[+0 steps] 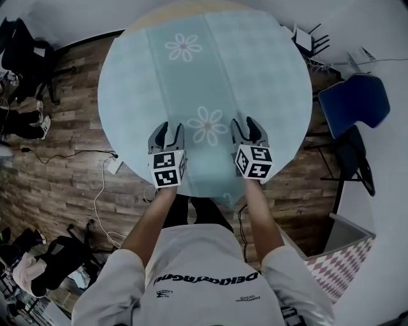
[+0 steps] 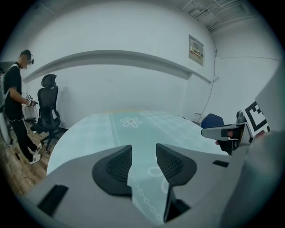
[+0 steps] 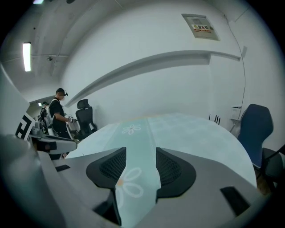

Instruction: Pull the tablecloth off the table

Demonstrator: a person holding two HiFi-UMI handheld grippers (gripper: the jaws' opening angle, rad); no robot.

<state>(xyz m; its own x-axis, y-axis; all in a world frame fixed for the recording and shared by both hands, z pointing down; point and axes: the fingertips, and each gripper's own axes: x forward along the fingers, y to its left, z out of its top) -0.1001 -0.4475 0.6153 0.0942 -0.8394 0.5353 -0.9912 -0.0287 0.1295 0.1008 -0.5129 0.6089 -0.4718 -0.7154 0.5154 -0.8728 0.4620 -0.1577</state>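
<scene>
item: tablecloth (image 1: pixel 255 70), pale blue with daisies, spread flat over the round table (image 1: pixel 159 18), centre of frame. we judge it light, soft and apt to bunch, best pinched at the near hem, lower centre. left gripper (image 1: pixel 169 131) and right gripper (image 1: pixel 244 124): jaws apart, empty, over that hem. blue chair (image 1: pixel 354 102) crowds the right; cable (image 1: pixel 95 197) lies lower left.

tablecloth (image 1: pixel 255 76): 1 | left gripper (image 1: pixel 169 130) + right gripper (image 1: pixel 246 127): 2 | blue chair (image 1: pixel 354 102): 1
</scene>
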